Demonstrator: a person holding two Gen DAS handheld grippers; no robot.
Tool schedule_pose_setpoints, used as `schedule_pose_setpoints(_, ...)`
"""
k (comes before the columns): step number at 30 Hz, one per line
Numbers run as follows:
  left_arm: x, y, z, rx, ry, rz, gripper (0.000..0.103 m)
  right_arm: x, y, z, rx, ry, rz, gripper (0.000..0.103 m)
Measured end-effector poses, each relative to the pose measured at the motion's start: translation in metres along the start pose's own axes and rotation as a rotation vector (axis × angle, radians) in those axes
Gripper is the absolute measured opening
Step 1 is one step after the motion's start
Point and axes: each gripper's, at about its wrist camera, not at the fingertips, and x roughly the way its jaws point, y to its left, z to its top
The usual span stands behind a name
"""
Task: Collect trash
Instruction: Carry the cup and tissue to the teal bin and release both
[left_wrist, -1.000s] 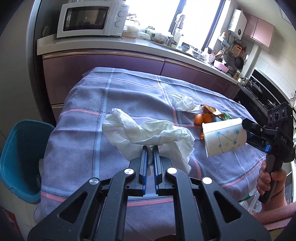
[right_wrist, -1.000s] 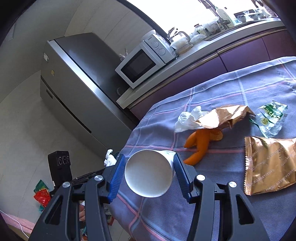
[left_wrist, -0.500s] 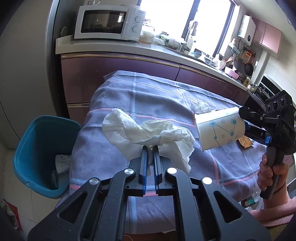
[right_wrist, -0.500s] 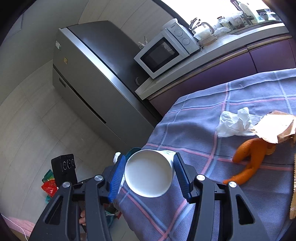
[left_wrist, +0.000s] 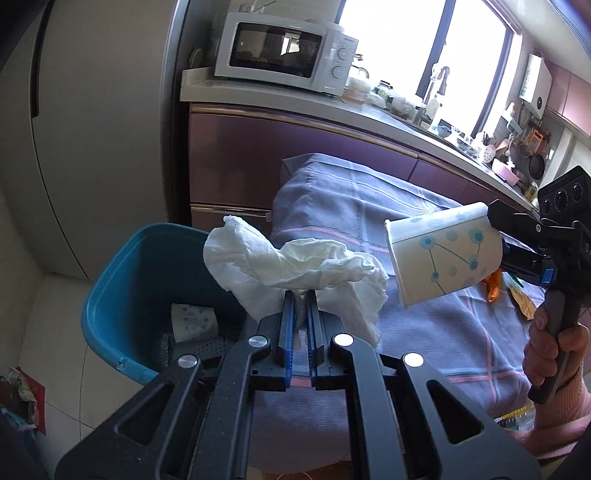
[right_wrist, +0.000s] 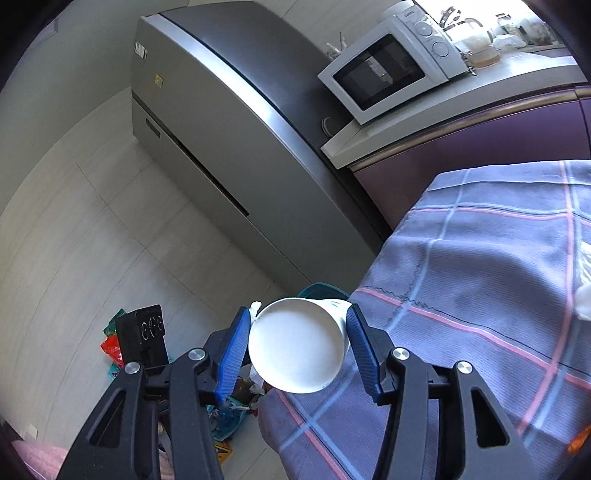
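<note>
White tissue (left_wrist: 295, 271) pinched in left jaws; right jaws clamp paper cup (right_wrist: 297, 350).

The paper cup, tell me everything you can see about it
The paper cup is white with pale blue dots joined by thin dark lines, like a constellation. It looks like thin coated paper, undented. The right gripper is shut on its sides and holds it tipped sideways in the air, off the tablecloth, near the table's end. From the right wrist view its plain white base faces the camera. Whether anything is inside cannot be seen.
</note>
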Motion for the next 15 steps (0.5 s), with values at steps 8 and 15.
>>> schedule_pose_setpoints(8, 0.009, 0.058, 0.003, -0.097, 0.015, 0.068, 0.007, 0.073, 0.021, 0.013, -0.031, 0.105, 0.041, 0.051)
schedule_pose_setpoints(15, 0.029, 0.094, -0.004, -0.157, 0.059, 0.115, 0.007, 0.123, 0.029, 0.011, -0.047, 0.169, 0.014, 0.051)
